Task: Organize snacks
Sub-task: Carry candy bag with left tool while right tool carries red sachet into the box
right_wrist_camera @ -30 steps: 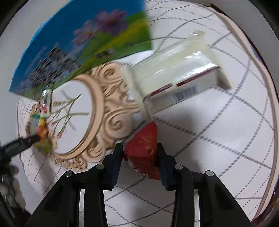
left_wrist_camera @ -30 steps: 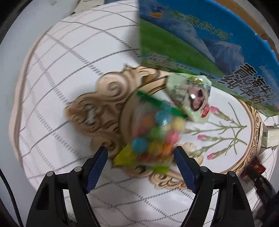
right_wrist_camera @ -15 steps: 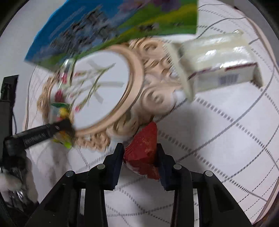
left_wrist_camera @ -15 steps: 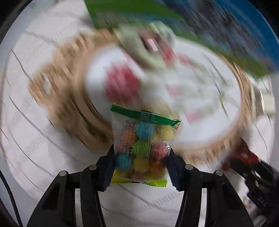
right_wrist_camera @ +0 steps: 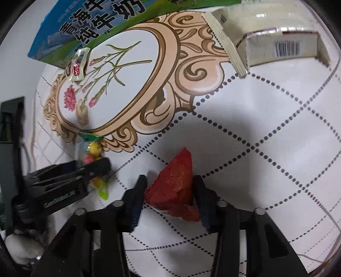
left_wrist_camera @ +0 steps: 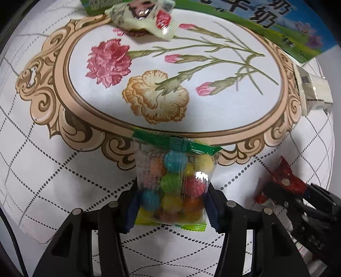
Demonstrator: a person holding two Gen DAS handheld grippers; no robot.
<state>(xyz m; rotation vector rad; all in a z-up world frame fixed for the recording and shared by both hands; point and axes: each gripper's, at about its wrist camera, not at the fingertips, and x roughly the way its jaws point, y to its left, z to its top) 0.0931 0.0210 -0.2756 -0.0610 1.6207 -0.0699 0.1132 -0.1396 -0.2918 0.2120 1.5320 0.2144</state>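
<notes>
My left gripper (left_wrist_camera: pixel 171 205) is shut on a clear bag of coloured candy balls (left_wrist_camera: pixel 174 183) with a green sealed top, held just over the quilted tablecloth. The same candy bag (right_wrist_camera: pixel 90 153) shows at the left of the right wrist view, in the left gripper (right_wrist_camera: pixel 93 168). My right gripper (right_wrist_camera: pixel 169 191) is shut on a red snack packet (right_wrist_camera: pixel 174 185), pointing down at the cloth. That red packet (left_wrist_camera: pixel 285 179) and the right gripper (left_wrist_camera: pixel 283 189) appear at the right edge of the left wrist view. A pale green wrapped snack (left_wrist_camera: pixel 145 19) lies at the far rim of the flower medallion.
A blue and green milk carton (right_wrist_camera: pixel 89 27) lies beyond the flower medallion (left_wrist_camera: pixel 170 70) printed on the cloth. A white box with a barcode (right_wrist_camera: pixel 275 44) lies at the far right. The round table's edge (right_wrist_camera: pixel 335 213) curves close on the right.
The left gripper closed on the candy bag and moved with it toward the near rim of the medallion. The right gripper, holding the red packet, shifted and sank a little toward the cloth.
</notes>
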